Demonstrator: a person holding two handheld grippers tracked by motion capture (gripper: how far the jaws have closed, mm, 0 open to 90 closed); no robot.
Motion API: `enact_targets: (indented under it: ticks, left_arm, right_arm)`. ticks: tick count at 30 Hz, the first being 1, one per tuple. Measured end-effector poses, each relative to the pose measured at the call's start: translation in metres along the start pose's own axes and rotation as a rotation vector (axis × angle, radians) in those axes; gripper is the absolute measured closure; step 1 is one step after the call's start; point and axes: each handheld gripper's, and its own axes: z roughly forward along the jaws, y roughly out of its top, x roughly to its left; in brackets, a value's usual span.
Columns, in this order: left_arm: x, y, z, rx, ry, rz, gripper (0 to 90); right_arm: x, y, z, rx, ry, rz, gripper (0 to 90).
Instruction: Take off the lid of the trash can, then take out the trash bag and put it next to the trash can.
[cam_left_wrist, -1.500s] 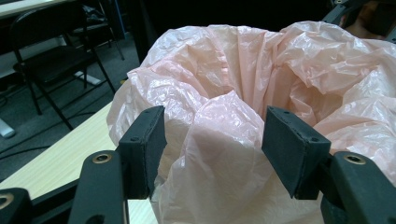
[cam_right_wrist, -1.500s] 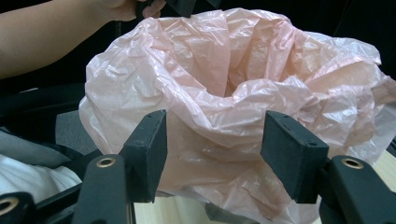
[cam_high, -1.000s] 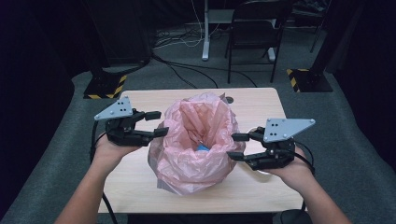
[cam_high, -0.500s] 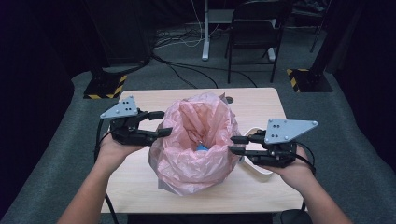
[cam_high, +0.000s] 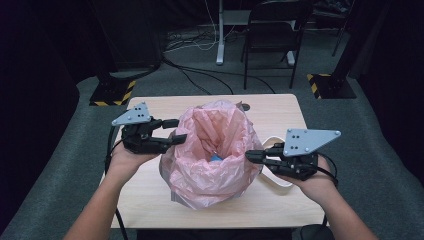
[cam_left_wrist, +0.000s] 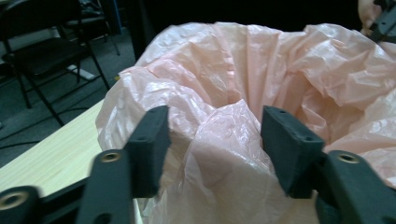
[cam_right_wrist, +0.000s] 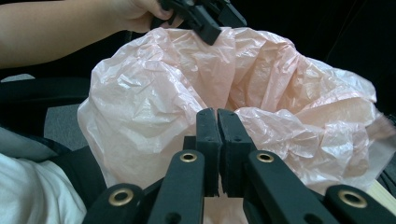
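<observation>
A pink plastic bag (cam_high: 215, 145) stands open on the wooden table (cam_high: 280, 110), with a small blue thing (cam_high: 216, 157) down inside it. My left gripper (cam_high: 181, 130) is at the bag's left rim. In the left gripper view its jaws (cam_left_wrist: 217, 140) straddle a fold of the bag (cam_left_wrist: 233, 70); they have just been closing, but the pads still stand apart. My right gripper (cam_high: 248, 156) is at the right rim. Its jaws (cam_right_wrist: 217, 121) have just closed and pinch the film of the bag (cam_right_wrist: 154, 102). The left gripper (cam_right_wrist: 205, 23) shows across the bag.
A white band (cam_high: 277, 175) lies on the table under my right hand. A small dark thing (cam_high: 244, 106) sits behind the bag. A black folding chair (cam_high: 275, 30) and striped stand bases (cam_high: 112, 92) are on the floor beyond the table.
The right gripper's jaws went from apart to shut at the bag's right rim. The left gripper shifted slightly right onto the left rim, and the rim there has folded inward.
</observation>
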Motion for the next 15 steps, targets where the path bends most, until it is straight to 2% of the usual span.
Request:
enact_targets:
  ticks: [3, 7, 11, 15]
  left_arm:
    - [-0.002, 0.001, -0.003, -0.004, 0.019, 0.007, 53.9]
    - [-0.009, 0.003, -0.005, -0.001, 0.06, 0.057, 64.7]
    - [-0.009, 0.003, -0.008, -0.003, 0.071, 0.057, 73.9]
    - [-0.011, 0.005, -0.009, -0.003, 0.083, 0.077, 83.1]
  right_arm:
    - [0.0, 0.001, 0.0, 0.001, -0.001, -0.009, 88.3]
    - [0.001, 0.001, 0.0, -0.005, -0.003, -0.009, 88.7]
    - [0.0, 0.002, 0.0, -0.009, -0.002, -0.006, 89.0]
    - [0.001, 0.003, 0.001, -0.009, -0.006, -0.012, 89.1]
